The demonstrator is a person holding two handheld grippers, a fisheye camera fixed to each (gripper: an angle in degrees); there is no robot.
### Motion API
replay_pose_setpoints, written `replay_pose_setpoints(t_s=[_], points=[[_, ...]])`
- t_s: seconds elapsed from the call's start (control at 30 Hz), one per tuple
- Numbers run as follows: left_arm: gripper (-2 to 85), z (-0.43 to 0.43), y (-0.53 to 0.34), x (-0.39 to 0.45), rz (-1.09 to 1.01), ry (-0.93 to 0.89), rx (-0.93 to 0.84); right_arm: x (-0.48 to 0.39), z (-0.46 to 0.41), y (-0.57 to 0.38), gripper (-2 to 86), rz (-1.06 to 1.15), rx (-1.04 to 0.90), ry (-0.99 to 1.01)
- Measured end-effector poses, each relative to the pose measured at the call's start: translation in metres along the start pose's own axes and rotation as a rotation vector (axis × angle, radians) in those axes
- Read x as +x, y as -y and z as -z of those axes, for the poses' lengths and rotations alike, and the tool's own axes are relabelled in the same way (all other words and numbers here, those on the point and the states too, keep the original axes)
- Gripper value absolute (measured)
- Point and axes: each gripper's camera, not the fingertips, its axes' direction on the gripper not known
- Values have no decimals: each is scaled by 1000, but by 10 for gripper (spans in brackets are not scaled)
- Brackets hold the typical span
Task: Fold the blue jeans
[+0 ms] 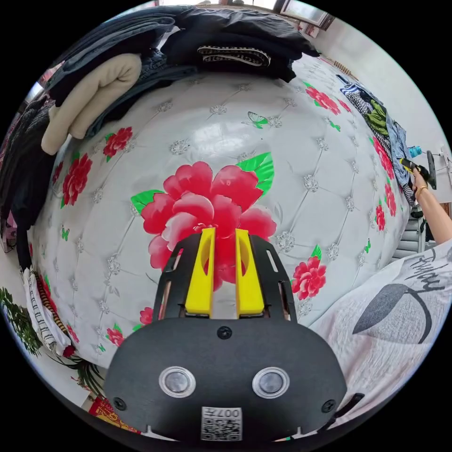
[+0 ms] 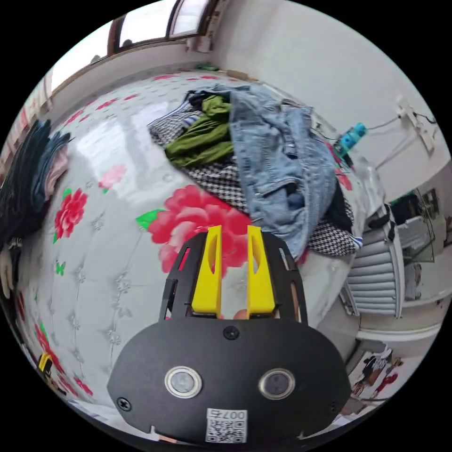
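Right gripper view, jeans (image 2: 278, 165) just beyond right gripper (image 2: 234, 235), jaws apart, empty

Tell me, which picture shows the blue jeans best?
The right gripper view: the blue jeans lie close and large atop a clothes pile. In the left gripper view the jeans are a small, squashed strip at the bed's far edge.

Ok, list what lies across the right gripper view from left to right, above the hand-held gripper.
Dark folded clothes → red flower print → green garment → blue jeans → teal object by the wall.
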Motion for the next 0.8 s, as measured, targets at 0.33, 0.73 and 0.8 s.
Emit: replay_pose_setpoints(t_s=[0.33,0.73,0.8], points=[[52,1,25,75,-78,-79,-4,77,-73,-2,5,-176,-247,255],[46,38,-10,98,-25,-117,148,-77,56,-82,-2,462,-80,934],[47,47,-23,94,-5,-118,182,-135,91,-122,-3,735,-157,1065]])
